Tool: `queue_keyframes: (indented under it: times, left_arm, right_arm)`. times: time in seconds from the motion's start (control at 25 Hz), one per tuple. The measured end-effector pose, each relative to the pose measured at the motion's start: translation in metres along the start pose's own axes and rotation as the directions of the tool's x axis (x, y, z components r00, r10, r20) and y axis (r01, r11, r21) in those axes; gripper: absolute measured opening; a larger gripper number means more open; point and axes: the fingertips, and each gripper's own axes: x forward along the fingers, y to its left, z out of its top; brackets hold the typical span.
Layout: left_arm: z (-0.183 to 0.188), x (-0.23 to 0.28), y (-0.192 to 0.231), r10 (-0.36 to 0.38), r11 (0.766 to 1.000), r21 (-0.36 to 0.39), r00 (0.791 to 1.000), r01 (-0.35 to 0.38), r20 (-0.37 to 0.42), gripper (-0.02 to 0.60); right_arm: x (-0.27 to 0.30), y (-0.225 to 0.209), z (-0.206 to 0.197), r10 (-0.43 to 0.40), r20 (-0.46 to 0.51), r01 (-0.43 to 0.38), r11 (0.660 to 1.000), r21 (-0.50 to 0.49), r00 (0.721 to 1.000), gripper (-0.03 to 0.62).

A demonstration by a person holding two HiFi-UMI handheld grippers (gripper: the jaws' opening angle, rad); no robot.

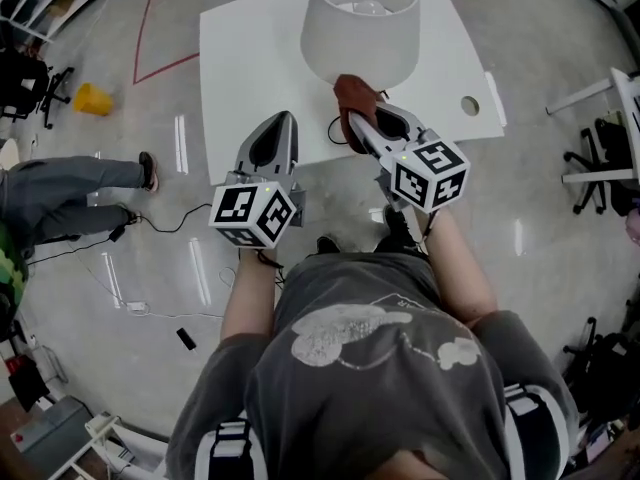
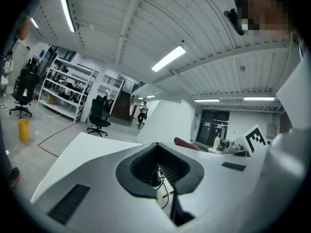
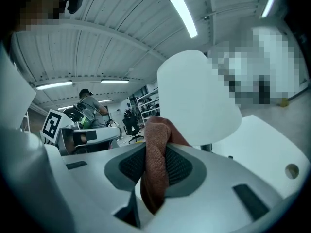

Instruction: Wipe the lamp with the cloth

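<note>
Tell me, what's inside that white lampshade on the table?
Through the open top of the lampshade, the head view shows a pale bulb. Whatever holds the bulb, and the stand below it, are covered by the shade's wall.

In the head view, the lamp is cut off by the top edge, and its shade hides its base. The fingers of the right gripper hide part of the cloth. A person is cut off at the left edge, only legs showing.
</note>
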Motion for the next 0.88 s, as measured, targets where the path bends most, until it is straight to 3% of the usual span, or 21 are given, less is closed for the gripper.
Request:
queue_keyframes:
  times: [0.28,0.68,0.88]
  left_arm:
    - [0.009,-0.015,0.014,-0.042,0.999,0.002,0.999,0.042,0.008,0.008]
    - [0.047,0.008,0.014,-0.074,0.996,0.046,0.996,0.071,0.051,0.008]
    - [0.058,0.027,0.015,-0.061,0.996,0.068,0.997,0.058,0.052,0.008]
  right_arm:
    - [0.000,0.029,0.023,-0.020,0.075,0.020,1.000,-0.001,0.997,0.091]
    - [0.003,0.024,0.140,-0.026,0.271,0.039,0.998,-0.043,0.962,0.091]
    - [0.017,0.020,0.144,-0.003,0.269,0.015,0.999,-0.041,0.963,0.091]
